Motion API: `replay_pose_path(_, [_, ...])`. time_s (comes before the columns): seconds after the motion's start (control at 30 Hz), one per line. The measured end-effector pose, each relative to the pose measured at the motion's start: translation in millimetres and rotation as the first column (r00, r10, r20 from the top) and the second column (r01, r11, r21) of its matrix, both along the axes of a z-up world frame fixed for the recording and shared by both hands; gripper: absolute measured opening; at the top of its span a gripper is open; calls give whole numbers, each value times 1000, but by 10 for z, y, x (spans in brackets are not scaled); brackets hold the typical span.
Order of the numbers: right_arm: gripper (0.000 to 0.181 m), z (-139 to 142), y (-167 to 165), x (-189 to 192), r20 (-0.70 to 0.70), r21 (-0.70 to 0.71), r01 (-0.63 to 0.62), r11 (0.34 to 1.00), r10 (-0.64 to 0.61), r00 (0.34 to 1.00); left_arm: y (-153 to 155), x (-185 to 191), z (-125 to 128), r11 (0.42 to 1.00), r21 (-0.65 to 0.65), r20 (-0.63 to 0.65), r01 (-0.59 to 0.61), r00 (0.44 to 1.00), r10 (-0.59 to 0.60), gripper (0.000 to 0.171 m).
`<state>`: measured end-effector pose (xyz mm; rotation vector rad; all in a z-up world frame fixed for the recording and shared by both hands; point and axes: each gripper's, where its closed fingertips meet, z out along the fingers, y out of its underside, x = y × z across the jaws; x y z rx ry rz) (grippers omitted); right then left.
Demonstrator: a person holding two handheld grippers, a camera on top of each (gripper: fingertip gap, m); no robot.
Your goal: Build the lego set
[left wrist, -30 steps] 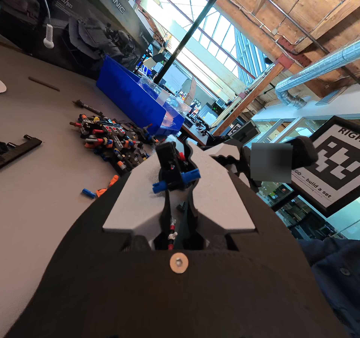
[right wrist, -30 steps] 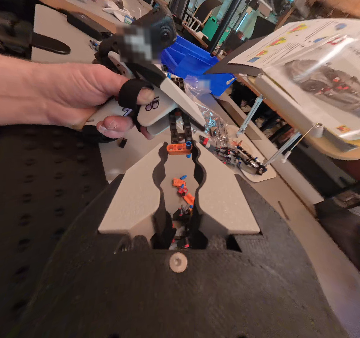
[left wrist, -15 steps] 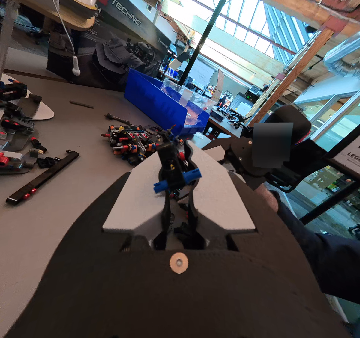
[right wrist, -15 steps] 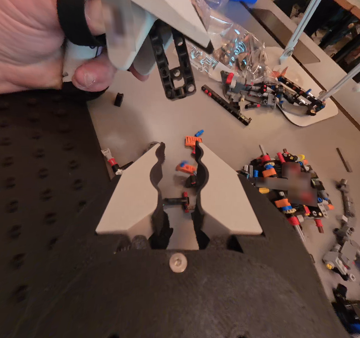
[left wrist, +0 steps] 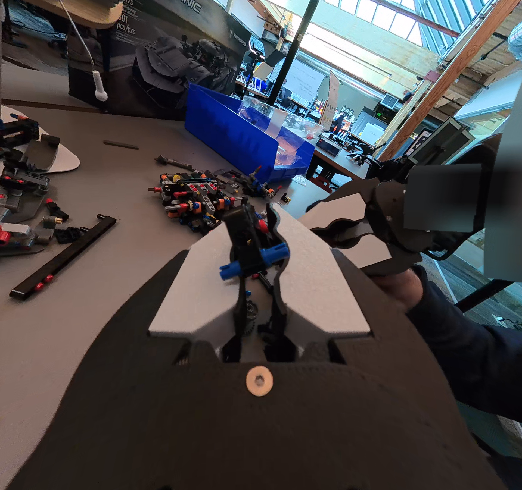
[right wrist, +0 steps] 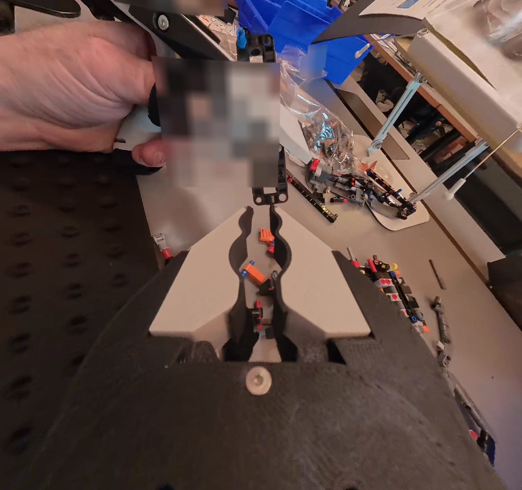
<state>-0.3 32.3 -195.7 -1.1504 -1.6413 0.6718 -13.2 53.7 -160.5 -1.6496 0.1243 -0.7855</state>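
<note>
right wrist view shows the right gripper spread and empty, so centre it over the orange piece on the tabletop before closing, while the left gripper pinches the black frame.

Bare grey counter lies open between the heap of mixed black, red and orange lego parts and the long black lego beam left of it; behind the heap, the blue plastic bin blocks passage

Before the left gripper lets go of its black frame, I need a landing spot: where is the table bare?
Bare grey table lies between the long black beam and the central brick pile, and behind them toward the blue bin. Crowded: the far-left part cluster.
</note>
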Motion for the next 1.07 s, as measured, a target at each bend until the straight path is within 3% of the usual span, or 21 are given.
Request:
replay_pose_path(0.43, [2,56,-56,15,-18,4,-20,1000,20,1000,-11,63,27,1000,22,-17,17,1000,-17,7])
replay_pose_path(0.53, [2,103,-41,35,-43,-39,-21,999,19,999,-13,137,14,998,17,-2,63,998,-63,15])
replay_pose_path(0.7, [2,115,-66,39,-45,-35,-29,999,28,999,10,175,-41,999,-10,-59,48,997,-49,7])
replay_pose_path(0.87, [2,96,-69,47,-29,-24,-12,1000,11,1000,5,179,-48,999,41,-247,-22,968,32,7])
replay_pose_path(0.97, [2,83,-79,54,-23,-40,-14,999,14,1000,0,180,-63,995,78,-375,-56,923,81,7])
replay_pose_path(1.07, [1,89,-97,66,-28,-61,-29,998,27,999,4,169,-63,993,96,-416,-73,903,106,8])
